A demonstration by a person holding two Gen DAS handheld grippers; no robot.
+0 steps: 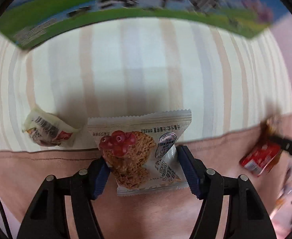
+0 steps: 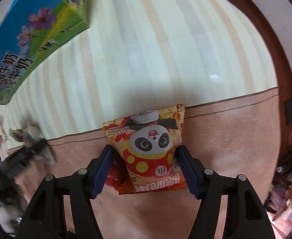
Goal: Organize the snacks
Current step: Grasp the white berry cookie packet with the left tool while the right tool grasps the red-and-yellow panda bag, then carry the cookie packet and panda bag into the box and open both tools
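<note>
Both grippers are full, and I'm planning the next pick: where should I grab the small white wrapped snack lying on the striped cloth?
Grip the small white snack across its puffy middle, coming from above with the jaws straddling its narrow width. It lies tilted on the striped cloth, its ends crimped thin, so the bulging centre offers the firmest hold. It sits apart from the cranberry cookie packet in the left gripper.

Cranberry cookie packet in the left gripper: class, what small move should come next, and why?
Probably carry the cranberry cookie packet forward toward the milk carton box. The left gripper already pinches it above the striped tablecloth, the box lies straight ahead, and the task is gathering snacks.
</note>
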